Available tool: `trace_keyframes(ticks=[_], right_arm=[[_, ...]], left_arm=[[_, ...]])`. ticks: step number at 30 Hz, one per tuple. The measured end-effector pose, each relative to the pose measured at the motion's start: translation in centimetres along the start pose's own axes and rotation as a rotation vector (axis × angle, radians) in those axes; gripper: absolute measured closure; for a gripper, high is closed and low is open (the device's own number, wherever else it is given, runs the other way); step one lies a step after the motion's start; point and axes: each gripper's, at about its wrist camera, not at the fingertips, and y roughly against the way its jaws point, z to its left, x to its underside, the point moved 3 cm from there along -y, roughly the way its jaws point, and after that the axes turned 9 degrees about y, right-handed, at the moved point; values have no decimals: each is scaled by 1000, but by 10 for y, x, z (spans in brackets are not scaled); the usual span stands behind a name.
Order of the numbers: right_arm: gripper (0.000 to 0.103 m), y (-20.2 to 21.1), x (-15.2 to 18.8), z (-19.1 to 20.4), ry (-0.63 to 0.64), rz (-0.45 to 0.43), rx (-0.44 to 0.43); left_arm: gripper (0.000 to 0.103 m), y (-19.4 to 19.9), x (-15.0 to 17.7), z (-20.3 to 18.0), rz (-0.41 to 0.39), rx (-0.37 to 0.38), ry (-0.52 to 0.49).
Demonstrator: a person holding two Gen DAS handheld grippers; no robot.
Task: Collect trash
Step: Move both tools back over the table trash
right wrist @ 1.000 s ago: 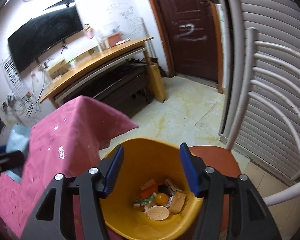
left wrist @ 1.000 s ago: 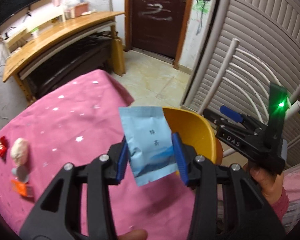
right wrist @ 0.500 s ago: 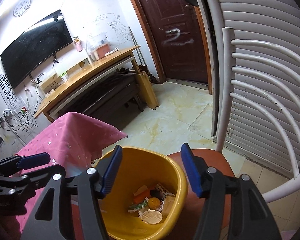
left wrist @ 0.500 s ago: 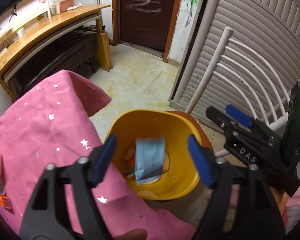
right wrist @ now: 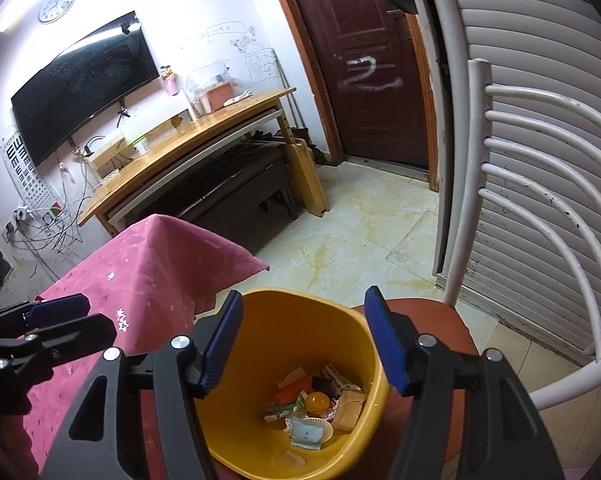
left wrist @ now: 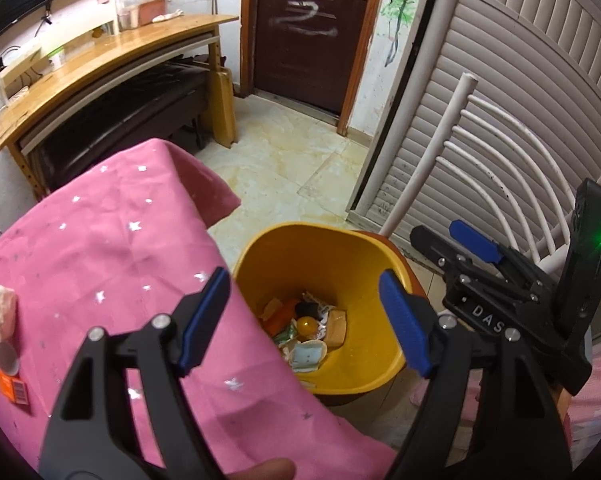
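Hovering my left claw (left wrist: 304,316) spread and empty over the yellow bin (left wrist: 260,256); blue packet (left wrist: 306,356) lies inside. Right claw (right wrist: 304,344) is opening, nothing between. Remaining scraps (left wrist: 2,312) sit at the pink table's (left wrist: 100,220) left edge (far reach) — risk: dragging cloth, tipping the bin off its chair seat (right wrist: 428,312).

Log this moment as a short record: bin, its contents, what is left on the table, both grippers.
bin: yellow bin on a red chair seat, beside the pink tablecloth
contents: light blue packet on top of mixed trash
left on table: white lump, round lid, orange wrapper
left gripper: open, empty
right gripper: jaws opening, nothing between them
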Motion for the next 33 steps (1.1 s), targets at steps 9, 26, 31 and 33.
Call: trace_keyframes(ticks=[9, 26, 31, 33], right_arm=[[32, 7, -8, 48, 88, -22, -74], [29, -9, -19, 158, 284, 17, -169], [29, -12, -27, 197, 345, 17, -204], [29, -16, -29, 216, 369, 21, -224]], left_arm=[[29, 30, 3, 40, -49, -45, 55], [25, 100, -12, 168, -190, -188, 207], [25, 112, -11, 197, -209, -213, 238], [24, 115, -9, 213, -209, -230, 258]])
